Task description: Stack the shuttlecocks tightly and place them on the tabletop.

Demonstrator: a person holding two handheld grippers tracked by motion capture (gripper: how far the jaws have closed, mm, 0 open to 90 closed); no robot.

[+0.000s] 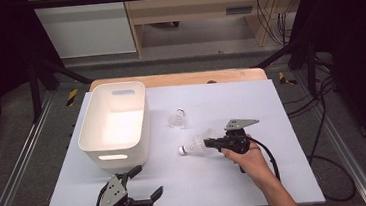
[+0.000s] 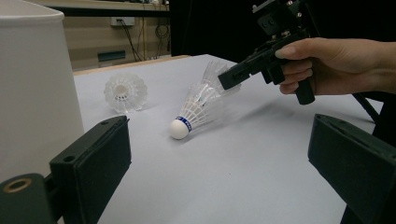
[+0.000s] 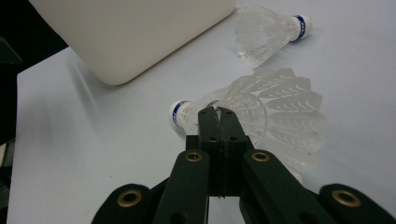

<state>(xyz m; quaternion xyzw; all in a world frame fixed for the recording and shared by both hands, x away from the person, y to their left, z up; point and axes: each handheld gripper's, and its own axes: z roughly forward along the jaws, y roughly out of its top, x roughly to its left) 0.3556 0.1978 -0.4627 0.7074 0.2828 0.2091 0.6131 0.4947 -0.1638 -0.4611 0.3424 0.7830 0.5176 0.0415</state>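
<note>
the right gripper (image 3: 218, 113) has its two black jaws pressed together on the thin feather edge of a shuttlecock (image 3: 261, 112), pinching the skirt near where it narrows toward the cork. that shuttlecock lies on its side just in front of the jaws, its long axis running away from the gripper toward the white tub (image 1: 115, 121), round cork tip with a blue band pointing at the tub and the flared skirt back by the hand. so the likely move is a lift and carry toward the tub, and the right hand is plainly the nearer one for it. the skirt is translucent white plastic or feather, ribbed and springy looking, easy to crush; the cork end is smooth and rounded

a second shuttlecock (image 1: 178, 118) rests a little beyond, beside the tub's right wall and apart from the first. the tub is matte white, rounded at the corners, with slot handles. near the tub's front corner the left gripper (image 1: 146, 182) waits with its jaws spread wide, holding nothing, over the pale sheet (image 1: 283, 124) covering the table
</note>
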